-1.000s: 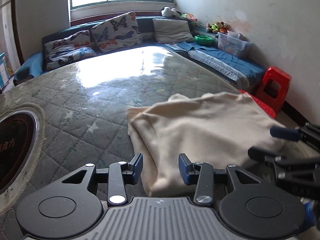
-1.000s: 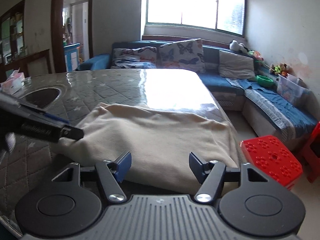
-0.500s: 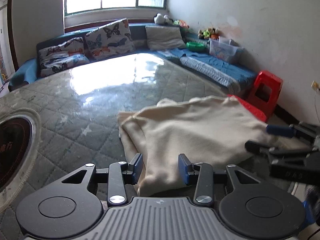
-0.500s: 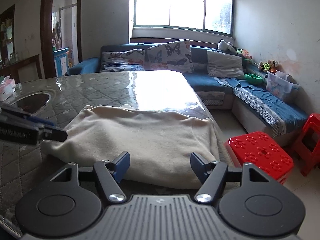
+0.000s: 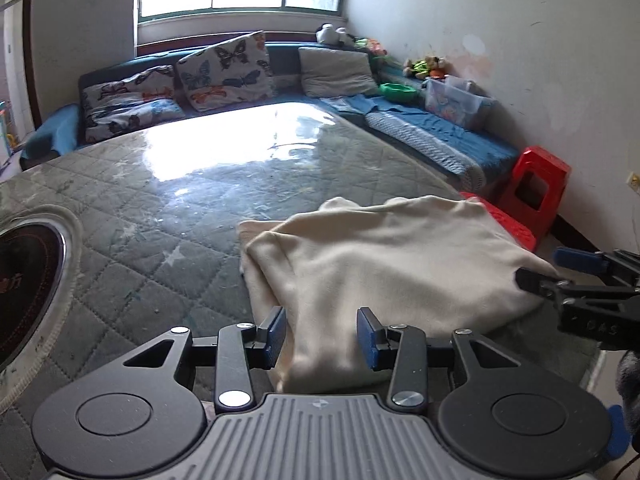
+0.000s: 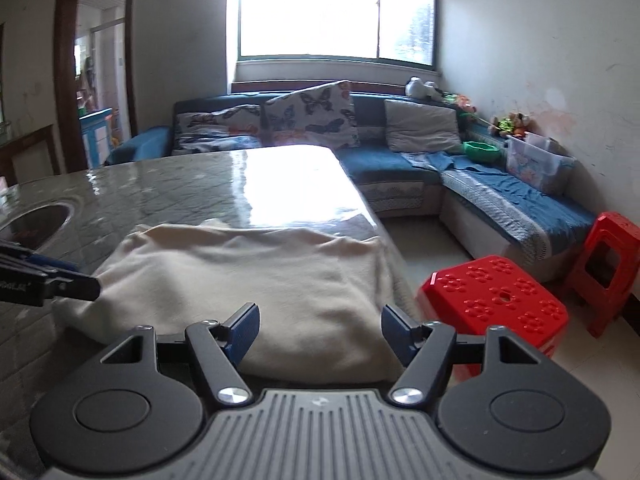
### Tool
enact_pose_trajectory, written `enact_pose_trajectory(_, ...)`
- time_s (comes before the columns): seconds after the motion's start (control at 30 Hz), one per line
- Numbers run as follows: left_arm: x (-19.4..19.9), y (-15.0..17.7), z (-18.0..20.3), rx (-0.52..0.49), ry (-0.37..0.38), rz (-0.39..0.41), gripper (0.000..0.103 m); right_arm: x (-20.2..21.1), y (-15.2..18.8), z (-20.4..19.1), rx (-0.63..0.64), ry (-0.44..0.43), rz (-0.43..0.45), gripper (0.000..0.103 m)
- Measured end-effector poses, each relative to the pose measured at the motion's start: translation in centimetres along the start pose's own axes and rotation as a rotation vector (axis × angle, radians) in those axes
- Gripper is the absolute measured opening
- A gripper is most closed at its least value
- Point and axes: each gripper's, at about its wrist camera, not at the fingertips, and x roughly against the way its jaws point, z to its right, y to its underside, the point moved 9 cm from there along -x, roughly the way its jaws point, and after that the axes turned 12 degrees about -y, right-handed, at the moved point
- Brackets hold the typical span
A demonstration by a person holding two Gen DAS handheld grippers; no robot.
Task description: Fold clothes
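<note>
— Sunlit room, is it? What fills it?

— Bright window (image 6: 336, 8) at the far wall, a blue corner sofa (image 6: 404, 172) under it with butterfly cushions (image 5: 224, 70), and the big quilted desk (image 5: 168, 200) under a glossy clear cover in front of me. Off its right edge stand two red stools (image 6: 500, 300).

— And the clothing?

— One cream garment (image 5: 384, 260), already folded over into a thick slab, lies at the near right corner of the desk, its right side reaching the desk's edge. A dark round inset (image 5: 24, 288) sits in the desk well to the left of it.

— What are your hands doing?

— My left hand-held gripper (image 5: 321, 334) hangs over the garment's near left corner, jaws parted and released; the cloth shows between the blue pads (image 5: 276, 336) but they do not press it. My right hand-held gripper (image 6: 319, 330) hangs over the near edge farther right, jaws spread wider, also grasping nothing.

— Do they see each other?

— Yes, each shows at the other's side, tips near the garment's edge.
</note>
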Motion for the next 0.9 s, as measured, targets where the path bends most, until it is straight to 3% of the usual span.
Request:
enact_pose_trajectory(0.23,-1.1,0.5,0.0,-0.025,-0.025,-0.022,0.041,-2.1,-0.3,0.5,-0.122,-0.115,-0.009,0.067)
enact_pose_trajectory(0.37,-1.5,0.7,-0.2,-0.03,-0.026,-0.028,0.042,-3.0,0.9,1.4,-0.124,-0.07,-0.037,0.067)
enact_pose_trajectory(0.7,-0.6,0.4,-0.4,-0.006,-0.023,-0.038,0.046,-0.6,0.3,-0.2,-0.109,-0.073,-0.008,0.068)
enact_pose_trajectory(0.87,0.5,0.5,-0.4,-0.008,-0.013,-0.032,0.056,0.0,1.0,-1.6,-0.083,-0.073,-0.022,0.072)
enact_pose_trajectory(0.9,0.7,0.5,-0.3,-0.011,-0.009,-0.029,0.057,0.1,1.1,-1.9,-0.078,-0.073,-0.025,0.078)
